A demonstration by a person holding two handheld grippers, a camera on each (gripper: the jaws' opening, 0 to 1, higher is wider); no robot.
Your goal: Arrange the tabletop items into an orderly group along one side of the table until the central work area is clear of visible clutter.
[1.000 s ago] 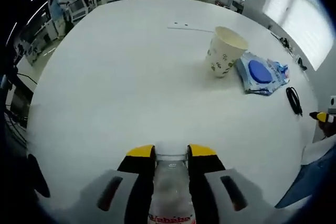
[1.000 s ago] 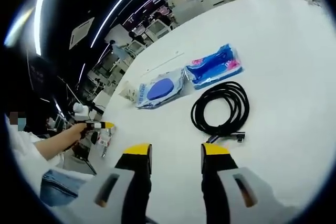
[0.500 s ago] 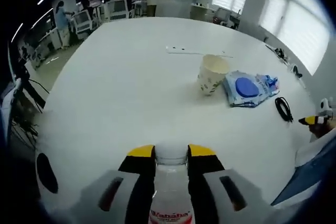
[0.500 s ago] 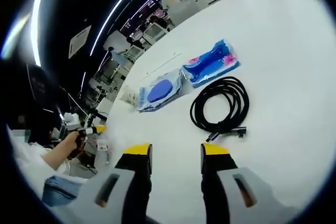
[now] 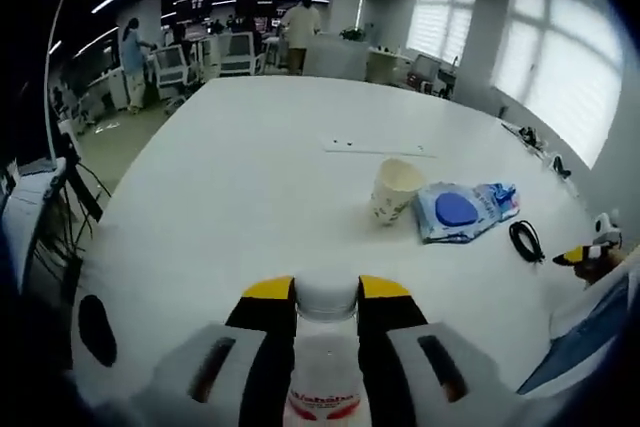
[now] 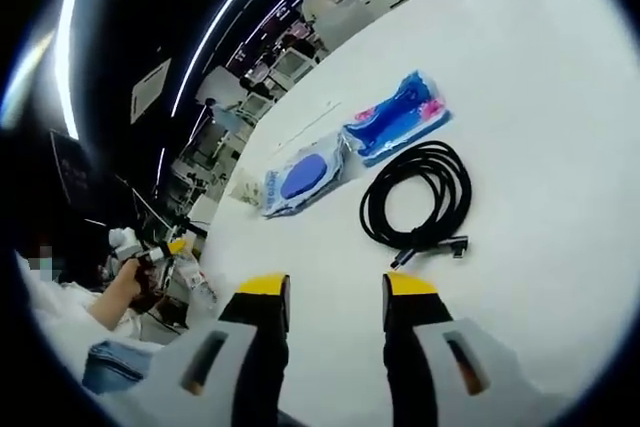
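My left gripper [image 5: 327, 290] is shut on a clear plastic bottle [image 5: 326, 387] with a white cap, held above the white table [image 5: 240, 197]. Further out stand a paper cup [image 5: 395, 190], a wipes pack with a round blue lid [image 5: 460, 212] and a black cable coil [image 5: 526, 241]. My right gripper [image 6: 335, 287] is open with nothing between its fingers, just short of the cable coil [image 6: 418, 197]. Beyond the coil lie a blue packet [image 6: 398, 117] and the wipes pack [image 6: 300, 175]. At the left of the right gripper view a hand holds the left gripper [image 6: 152, 259].
A thin white strip [image 5: 378, 147] lies on the table behind the cup. Wide bare tabletop [image 6: 540, 97] spreads to the right of the cable. Desks, chairs and people stand beyond the table's far edge [image 5: 260, 47]. The table's near left edge [image 5: 110, 277] drops to the floor.
The left gripper has risen and drawn back with the bottle, so cup and wipes pack look smaller and farther. The right gripper has hardly moved and stays open.
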